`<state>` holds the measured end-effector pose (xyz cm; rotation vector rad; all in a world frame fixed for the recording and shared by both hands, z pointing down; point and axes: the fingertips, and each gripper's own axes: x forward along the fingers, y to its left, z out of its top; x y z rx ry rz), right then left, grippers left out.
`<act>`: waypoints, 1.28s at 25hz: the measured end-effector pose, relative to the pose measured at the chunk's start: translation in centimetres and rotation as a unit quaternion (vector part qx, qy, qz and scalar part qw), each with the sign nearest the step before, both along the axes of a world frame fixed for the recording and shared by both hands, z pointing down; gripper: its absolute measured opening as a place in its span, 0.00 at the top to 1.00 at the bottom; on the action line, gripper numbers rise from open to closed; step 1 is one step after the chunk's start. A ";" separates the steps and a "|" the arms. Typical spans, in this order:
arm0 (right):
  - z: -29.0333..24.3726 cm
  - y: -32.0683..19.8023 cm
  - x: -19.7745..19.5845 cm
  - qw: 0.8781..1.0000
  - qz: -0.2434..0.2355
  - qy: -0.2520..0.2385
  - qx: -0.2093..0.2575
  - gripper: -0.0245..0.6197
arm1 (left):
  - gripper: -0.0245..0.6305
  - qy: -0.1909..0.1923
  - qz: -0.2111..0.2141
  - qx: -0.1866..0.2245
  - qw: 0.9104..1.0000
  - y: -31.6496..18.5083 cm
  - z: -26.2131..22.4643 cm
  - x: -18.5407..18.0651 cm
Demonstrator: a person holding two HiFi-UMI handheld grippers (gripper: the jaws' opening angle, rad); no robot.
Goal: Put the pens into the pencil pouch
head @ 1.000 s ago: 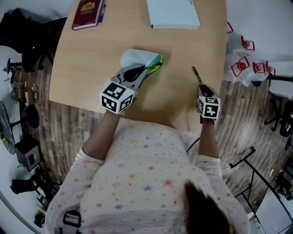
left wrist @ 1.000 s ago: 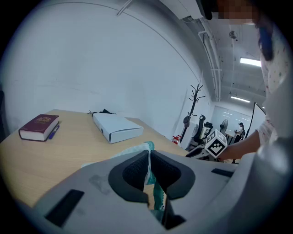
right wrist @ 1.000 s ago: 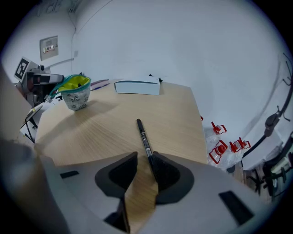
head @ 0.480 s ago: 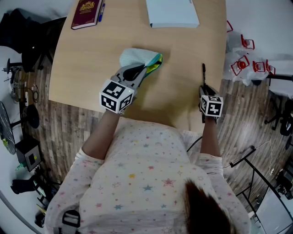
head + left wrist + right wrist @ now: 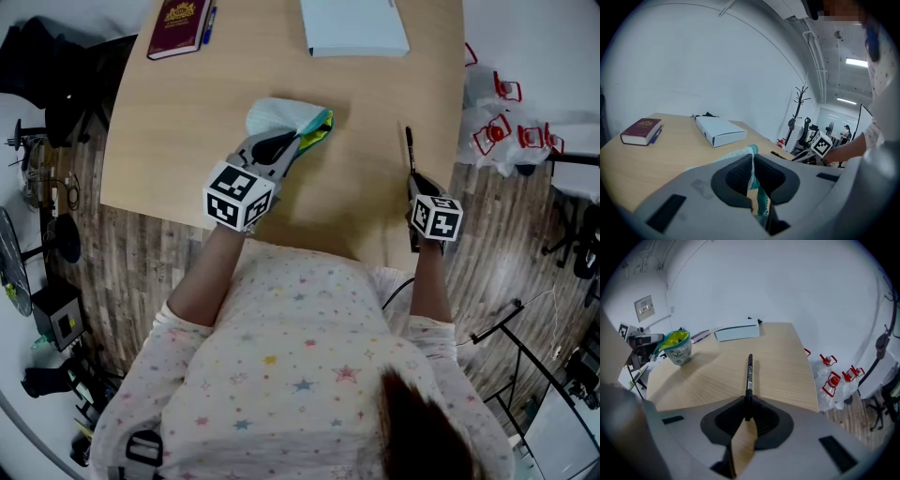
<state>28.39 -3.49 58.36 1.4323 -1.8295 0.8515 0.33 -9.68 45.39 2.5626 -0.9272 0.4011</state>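
The pencil pouch (image 5: 286, 122), pale mint with a teal and yellow mouth, lies mid-table. My left gripper (image 5: 277, 151) is shut on the pouch's near edge; the fabric (image 5: 752, 161) is pinched between its pads. In the right gripper view the pouch (image 5: 677, 347) shows at far left with its yellow mouth held open. My right gripper (image 5: 413, 180) is shut on a black pen (image 5: 409, 150) near the table's right edge. The pen (image 5: 749, 376) sticks out straight ahead of the jaws, above the wood.
A white box (image 5: 354, 28) lies at the table's far edge. A maroon book (image 5: 180, 26) with a blue pen (image 5: 208, 25) beside it sits at the far left. Red-capped bottles in plastic (image 5: 497, 117) stand on the floor right of the table.
The pen in the right gripper has swung a little: it leaned left, then stood straight, and now tilts slightly left again. The left gripper and pouch have not moved.
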 end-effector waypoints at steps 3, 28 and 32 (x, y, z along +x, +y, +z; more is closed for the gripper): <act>-1.2 -0.4 -0.4 1.000 -0.002 -0.014 0.013 0.89 | 0.93 0.001 -0.001 0.000 1.000 0.0 0.0 0.0; -11.6 -1.3 -11.9 0.977 -0.200 -0.058 0.048 0.89 | 0.93 0.010 -0.001 0.002 1.000 -0.4 -0.2 0.1; -11.9 -1.0 -13.4 0.970 -0.237 -0.044 0.035 0.89 | 0.93 0.012 -0.002 0.002 1.000 -0.5 -0.2 0.1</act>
